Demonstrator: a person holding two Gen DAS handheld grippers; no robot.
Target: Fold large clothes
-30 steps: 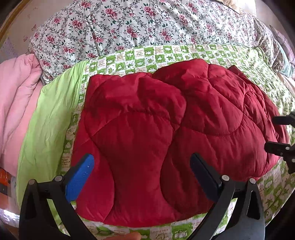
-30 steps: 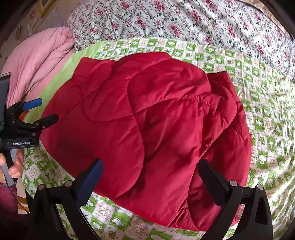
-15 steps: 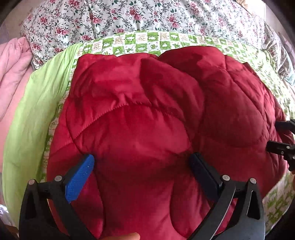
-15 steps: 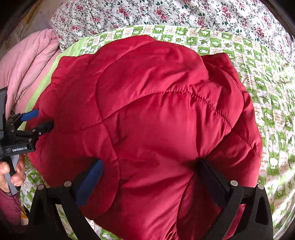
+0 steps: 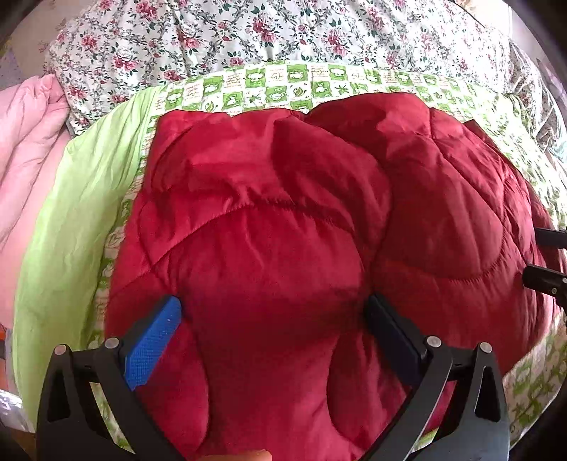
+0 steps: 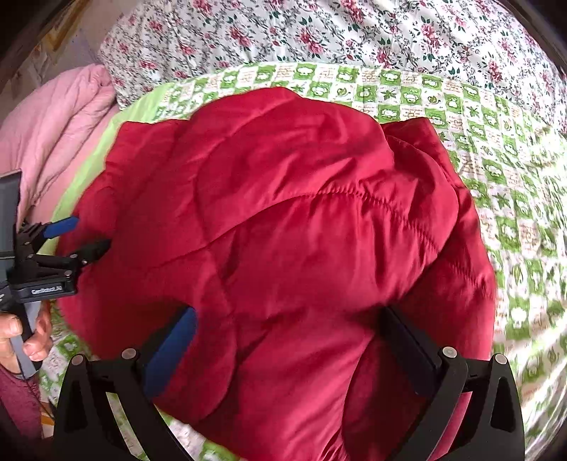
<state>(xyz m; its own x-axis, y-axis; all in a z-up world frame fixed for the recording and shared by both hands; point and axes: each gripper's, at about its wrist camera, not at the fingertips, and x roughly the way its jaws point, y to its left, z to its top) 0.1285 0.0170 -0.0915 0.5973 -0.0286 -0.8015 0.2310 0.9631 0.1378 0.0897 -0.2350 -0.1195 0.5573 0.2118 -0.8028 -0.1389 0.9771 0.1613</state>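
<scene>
Left wrist view first: the red quilted jacket lies bunched on the green checked sheet, which covers the bed, and it fills most of the frame. The left claw is spread wide, with its blue-padded finger on one side and its dark finger on the other, and a fat puff of the red padding bulges up between the two. Both fingers press against the fabric, but the jaws are far apart and nothing is pinched. At the right edge of this view two dark tips of the other tool poke in against the jacket's side.

Over to the right wrist view: the right claw sits just the same, wide apart, straddling a swollen fold of the jacket near its lower edge, fingers touching cloth on either side. The jacket here is heaped into a rounded mound, with curved stitch lines running across it. Off to the left, the left claw appears from the side, its blue tip and dark tip against the jacket's edge, held by a hand at the frame's border. A pink comforter lies beyond the sheet, and a floral quilt runs across the back.
</scene>
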